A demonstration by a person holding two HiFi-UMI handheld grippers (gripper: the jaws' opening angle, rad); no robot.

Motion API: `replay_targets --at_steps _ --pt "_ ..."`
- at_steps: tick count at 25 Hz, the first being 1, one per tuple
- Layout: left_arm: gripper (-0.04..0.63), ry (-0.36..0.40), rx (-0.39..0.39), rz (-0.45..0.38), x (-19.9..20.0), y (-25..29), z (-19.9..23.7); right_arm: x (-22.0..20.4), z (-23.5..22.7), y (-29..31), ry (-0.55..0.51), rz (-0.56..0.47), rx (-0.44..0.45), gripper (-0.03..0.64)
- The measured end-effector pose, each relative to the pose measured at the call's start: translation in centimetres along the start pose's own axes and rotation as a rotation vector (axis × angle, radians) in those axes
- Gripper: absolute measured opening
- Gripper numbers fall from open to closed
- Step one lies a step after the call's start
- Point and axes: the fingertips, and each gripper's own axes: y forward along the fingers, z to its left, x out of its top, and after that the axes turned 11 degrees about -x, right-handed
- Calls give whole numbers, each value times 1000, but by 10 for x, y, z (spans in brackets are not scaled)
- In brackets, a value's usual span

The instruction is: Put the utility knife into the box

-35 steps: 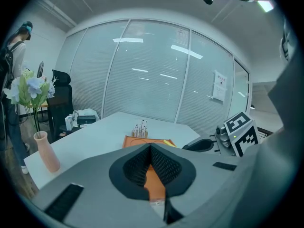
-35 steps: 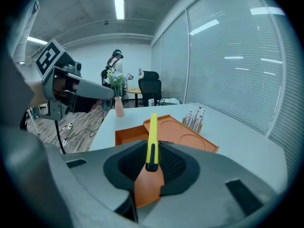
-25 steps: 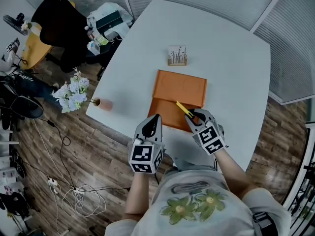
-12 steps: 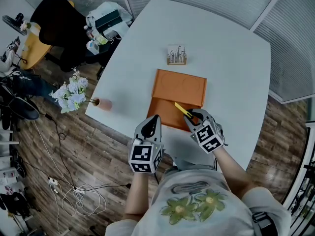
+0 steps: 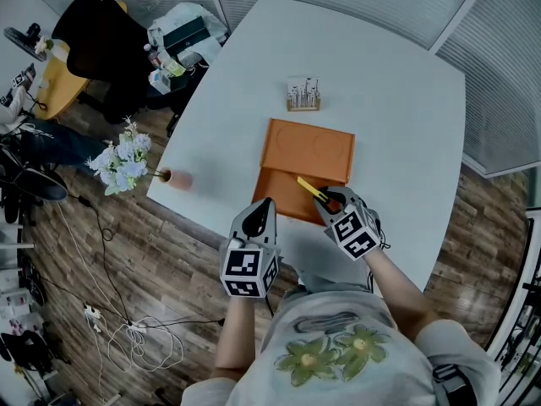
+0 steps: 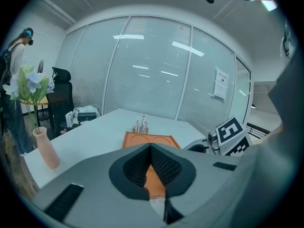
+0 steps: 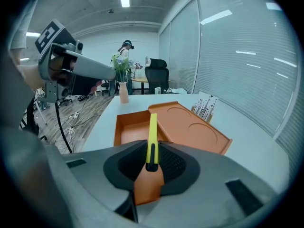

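White table (image 5: 397,100) spreads wide toward the upper right, while at centre the right gripper (image 5: 331,200), clamped on the yellow utility knife (image 5: 313,189), hangs over the open orange box (image 5: 279,191) near its right wall, and the left gripper (image 5: 267,201), jaws together, sits by the table's lower edge.

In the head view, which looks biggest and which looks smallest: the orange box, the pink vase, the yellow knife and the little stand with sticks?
1. orange box
2. stand with sticks
3. pink vase
4. yellow knife
The last two look close. The knife's end is hidden in the right gripper's jaws, so I'm not sure about them.
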Motion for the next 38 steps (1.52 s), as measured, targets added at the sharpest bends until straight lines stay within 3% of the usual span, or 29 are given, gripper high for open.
replay_targets --at_steps 38 --pt "0 -17 9 41 -14 5 7 -19 14 45 -140 143 81 77"
